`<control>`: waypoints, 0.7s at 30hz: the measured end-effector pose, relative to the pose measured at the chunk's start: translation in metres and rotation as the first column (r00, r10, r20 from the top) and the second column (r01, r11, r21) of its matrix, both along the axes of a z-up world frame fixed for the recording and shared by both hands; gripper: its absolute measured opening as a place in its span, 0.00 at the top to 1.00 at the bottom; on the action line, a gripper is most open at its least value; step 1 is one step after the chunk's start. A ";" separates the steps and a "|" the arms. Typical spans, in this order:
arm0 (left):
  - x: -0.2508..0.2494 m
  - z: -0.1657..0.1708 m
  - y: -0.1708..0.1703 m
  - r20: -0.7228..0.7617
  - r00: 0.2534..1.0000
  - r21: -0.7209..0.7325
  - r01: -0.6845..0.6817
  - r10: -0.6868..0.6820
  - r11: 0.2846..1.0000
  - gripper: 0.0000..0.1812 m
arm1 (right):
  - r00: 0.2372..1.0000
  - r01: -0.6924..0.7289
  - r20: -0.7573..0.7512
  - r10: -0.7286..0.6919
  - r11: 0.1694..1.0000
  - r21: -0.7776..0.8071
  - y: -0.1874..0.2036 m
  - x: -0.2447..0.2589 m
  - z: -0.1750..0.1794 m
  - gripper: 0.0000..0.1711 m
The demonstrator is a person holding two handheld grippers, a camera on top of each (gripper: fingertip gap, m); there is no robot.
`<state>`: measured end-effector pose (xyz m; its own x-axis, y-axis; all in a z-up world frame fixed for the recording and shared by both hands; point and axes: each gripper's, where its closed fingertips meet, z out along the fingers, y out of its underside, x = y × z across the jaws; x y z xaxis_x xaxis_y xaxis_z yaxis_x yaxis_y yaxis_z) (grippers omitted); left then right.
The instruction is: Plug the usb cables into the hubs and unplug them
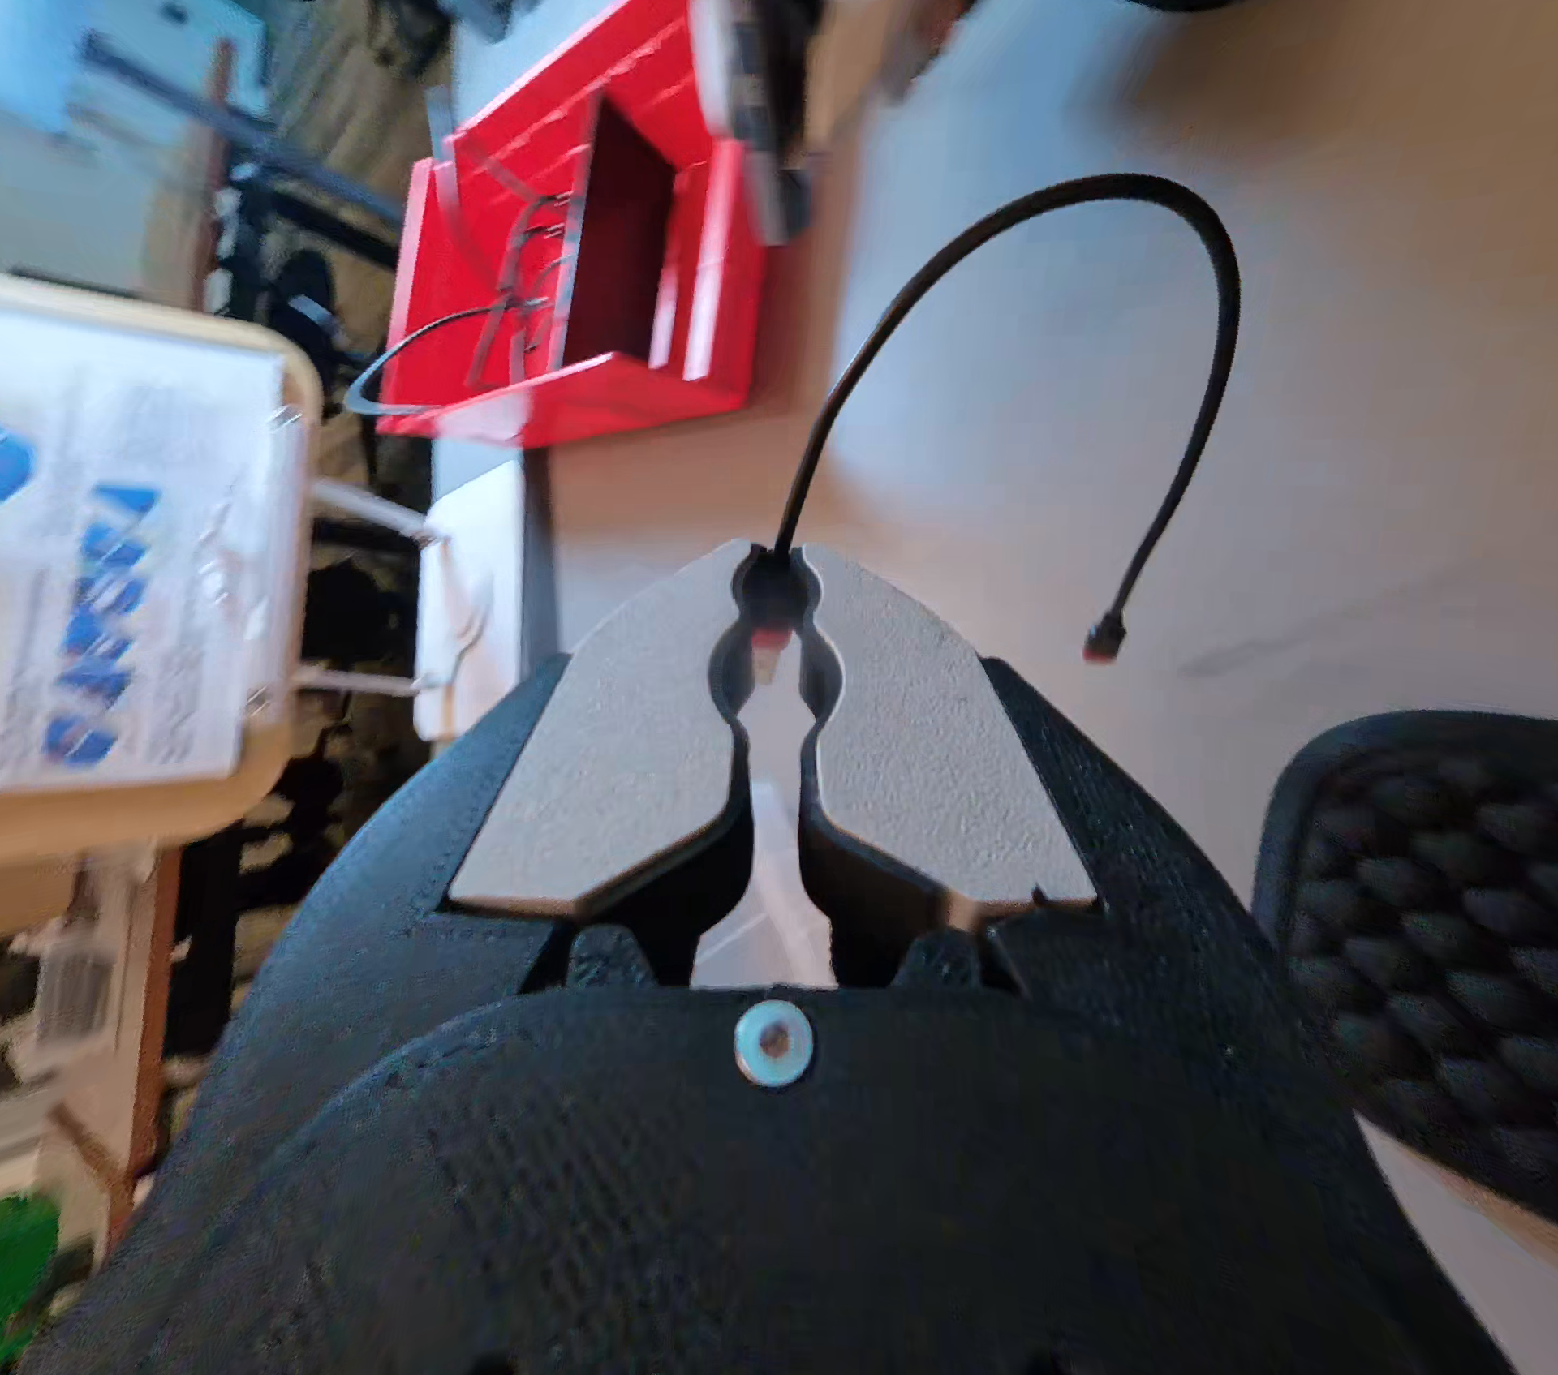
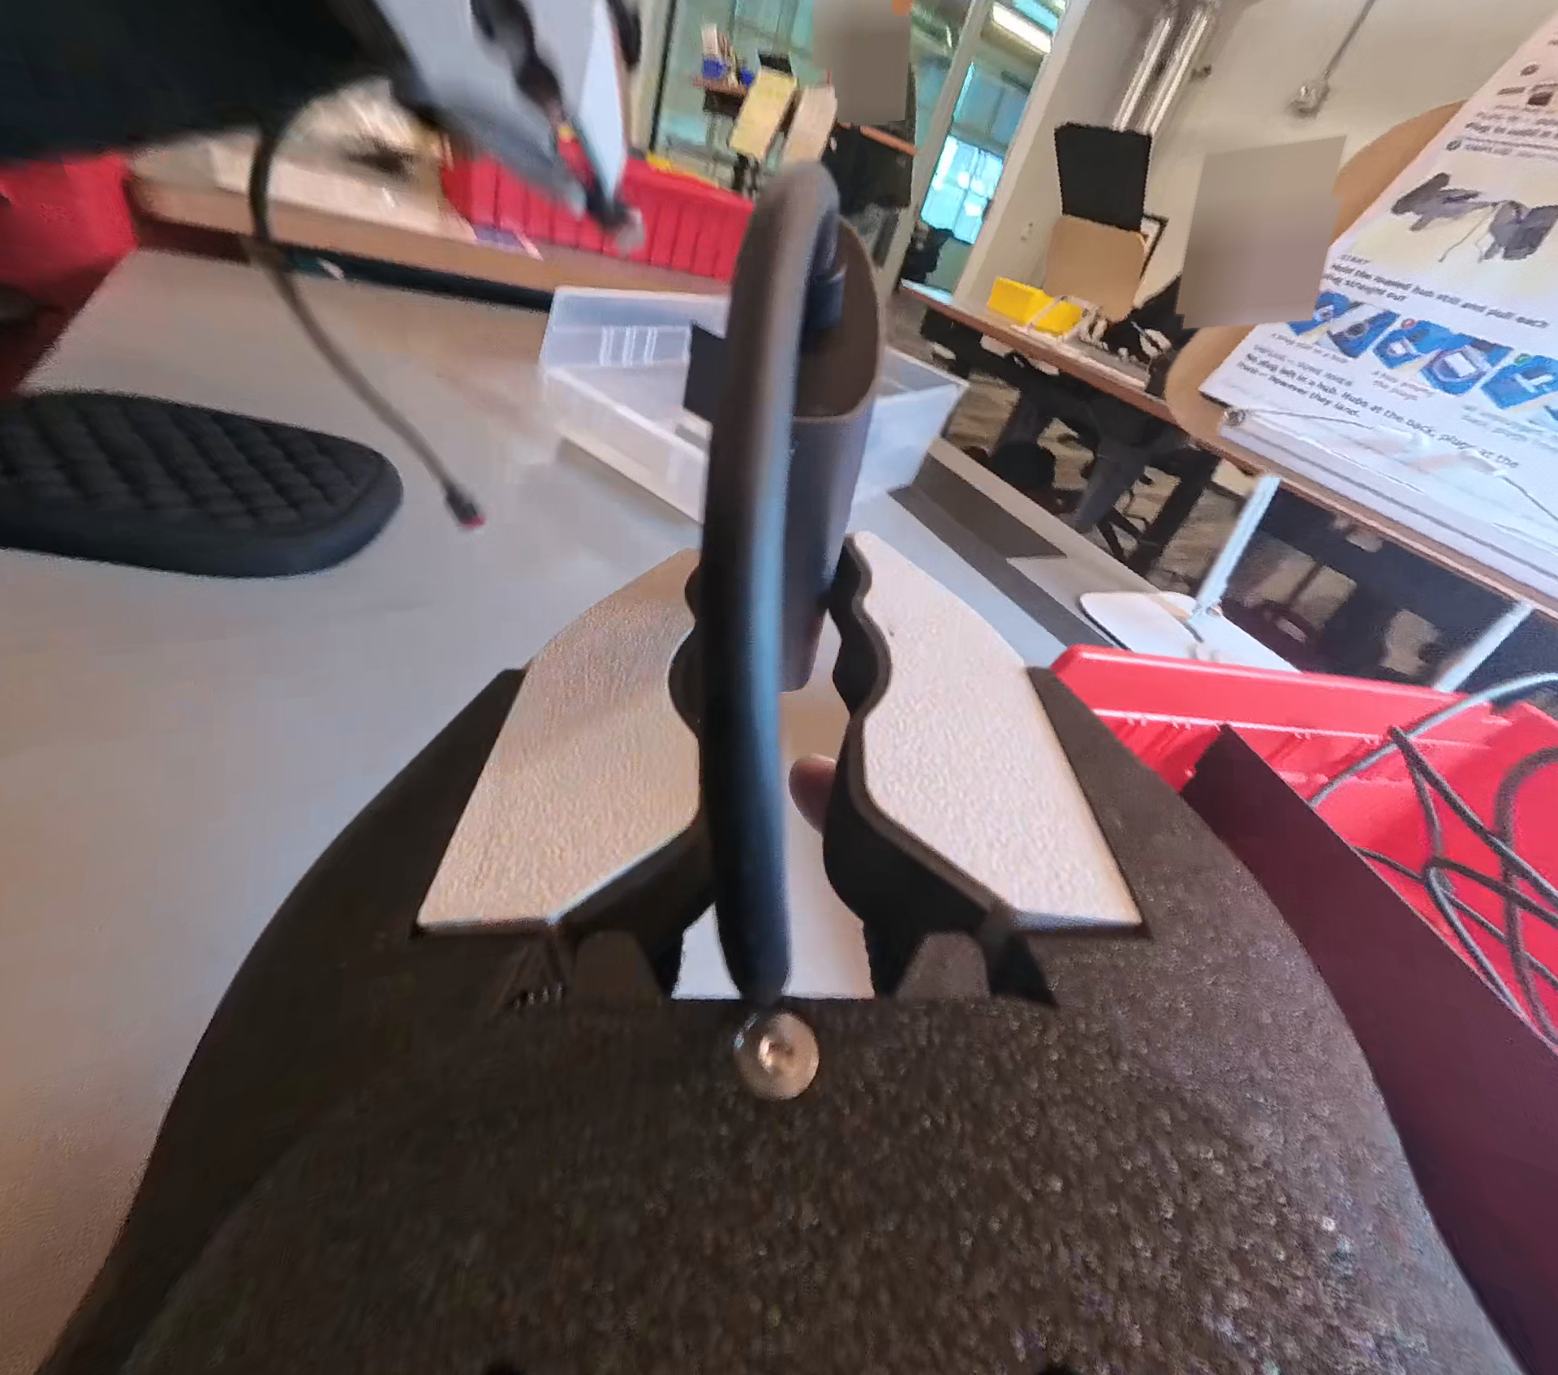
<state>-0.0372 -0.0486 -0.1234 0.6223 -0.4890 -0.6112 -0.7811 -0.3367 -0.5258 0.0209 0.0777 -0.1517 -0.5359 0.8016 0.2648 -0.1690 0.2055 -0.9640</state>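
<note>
My left gripper (image 1: 771, 563) is shut on one plug of a thin black usb cable (image 1: 1012, 214). The cable arcs up and to the right, and its free red-tipped plug (image 1: 1104, 639) hangs in the air above the table. My right gripper (image 2: 771, 568) is shut on a dark grey hub (image 2: 835, 407), held upright, with the hub's thick black lead (image 2: 746, 660) looping down between the fingers. In the right wrist view the left gripper (image 2: 607, 197) is blurred at the upper left, with the thin cable (image 2: 337, 357) dangling from it.
A red bin (image 1: 573, 289) with thin black cables in it lies on the grey table (image 1: 1054, 407); it also shows in the right wrist view (image 2: 1315, 744). A black textured pad (image 2: 169, 483) and a clear plastic box (image 2: 624, 374) lie on the table. A printed sheet (image 2: 1433, 323) stands at the right. About 15 cm separates my left fingertips from my right.
</note>
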 end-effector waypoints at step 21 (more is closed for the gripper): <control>0.049 -0.012 0.074 0.388 0.897 0.386 0.051 -0.212 0.921 0.97 | 0.998 0.025 -0.063 -0.026 1.000 -0.018 0.012 0.002 0.012 0.85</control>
<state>0.0116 0.0252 -0.1353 0.8017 -0.3825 -0.4593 -0.4870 0.0273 -0.8730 0.0228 0.0893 -0.1400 -0.4980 0.8195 0.2838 -0.2247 0.1941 -0.9549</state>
